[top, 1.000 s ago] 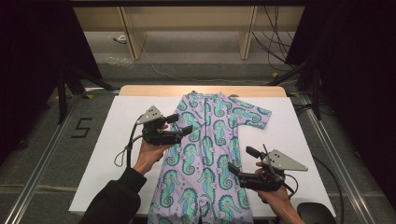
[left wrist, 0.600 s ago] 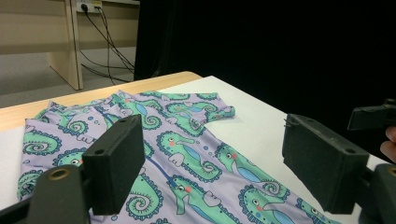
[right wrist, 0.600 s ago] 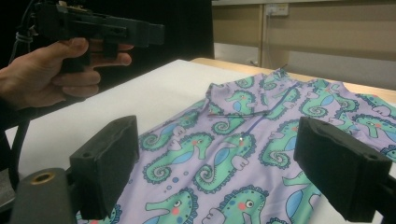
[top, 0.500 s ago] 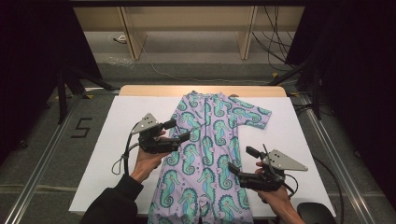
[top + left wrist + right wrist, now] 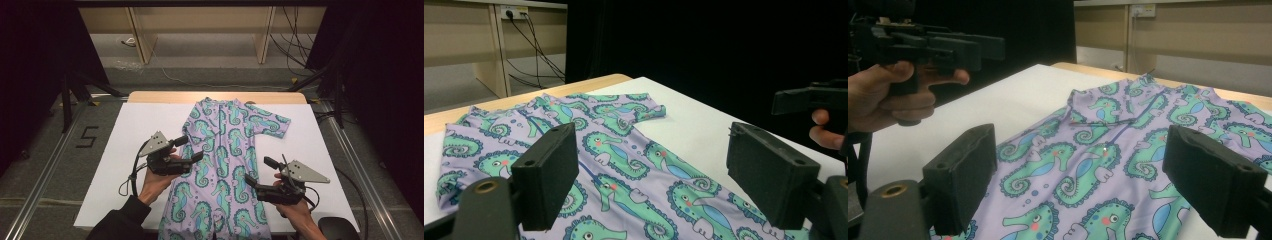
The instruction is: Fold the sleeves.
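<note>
Swimsuit (image 5: 225, 165) flat; both tongs open above edges.

high view looks down from above; both gripper views skim low, sharing the suit (image 5: 225, 160).

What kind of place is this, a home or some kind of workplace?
Probably a lab or recording studio, not a home. The white table stands inside a metal frame with black curtains around it, and cables run across the bare floor behind. A seahorse-print swimsuit lies flat on the table.
</note>
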